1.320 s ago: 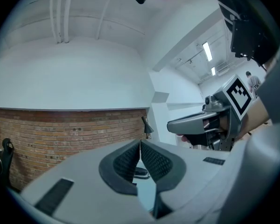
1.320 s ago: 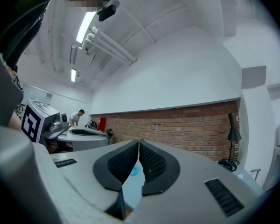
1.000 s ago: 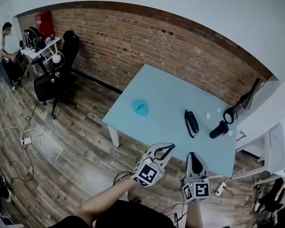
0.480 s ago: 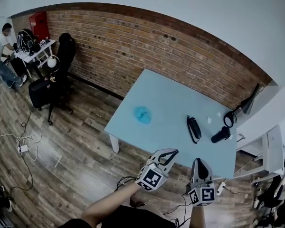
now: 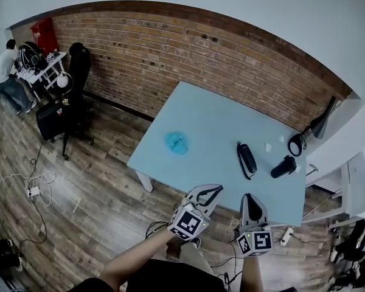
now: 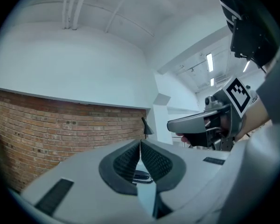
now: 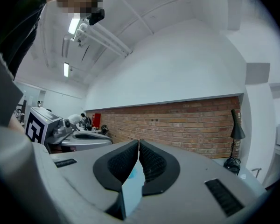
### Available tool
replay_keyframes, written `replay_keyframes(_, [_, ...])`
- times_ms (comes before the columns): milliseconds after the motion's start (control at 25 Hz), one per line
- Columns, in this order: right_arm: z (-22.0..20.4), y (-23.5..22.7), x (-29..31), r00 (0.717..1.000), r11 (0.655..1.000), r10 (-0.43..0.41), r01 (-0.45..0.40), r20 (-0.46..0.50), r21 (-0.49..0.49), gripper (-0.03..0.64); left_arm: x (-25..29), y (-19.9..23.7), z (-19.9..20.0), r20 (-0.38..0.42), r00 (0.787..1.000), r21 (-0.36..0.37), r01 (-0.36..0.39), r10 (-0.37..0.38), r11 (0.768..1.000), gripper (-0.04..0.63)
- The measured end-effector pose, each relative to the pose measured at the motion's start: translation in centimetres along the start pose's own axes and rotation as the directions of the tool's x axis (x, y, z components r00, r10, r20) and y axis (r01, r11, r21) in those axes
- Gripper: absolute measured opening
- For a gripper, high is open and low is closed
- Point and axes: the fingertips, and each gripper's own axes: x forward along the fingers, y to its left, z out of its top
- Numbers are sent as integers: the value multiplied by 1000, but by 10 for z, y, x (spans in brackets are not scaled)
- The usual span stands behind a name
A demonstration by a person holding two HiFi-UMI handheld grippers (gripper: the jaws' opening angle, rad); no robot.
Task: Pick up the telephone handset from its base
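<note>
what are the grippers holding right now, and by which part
Nothing. The left gripper and right gripper are both shut and empty; the telephone sits untouched on the table.

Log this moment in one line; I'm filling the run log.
phase: pre-grasp | left gripper: shut, empty | right gripper: shut, empty | telephone handset: on table, untouched

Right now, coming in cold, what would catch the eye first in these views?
The pale blue table in front of the brick wall stands out, with the black telephone toward its right end and a small blue object left of it. Nearer the camera, the left gripper and right gripper hang by the table's near edge, both with jaws together and nothing between them.
</note>
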Motion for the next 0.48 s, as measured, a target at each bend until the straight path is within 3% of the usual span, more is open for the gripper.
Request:
replay_keyframes(240, [-11, -47, 14, 998, 998, 57, -57, 2, -27, 23, 48, -3, -10, -51, 998, 23, -39, 40, 999, 25])
replay_keyframes(480, [-31, -113, 8, 998, 998, 62, -61, -19, 24, 23, 110, -45, -33, -130, 991, 9, -21, 22, 1000, 23])
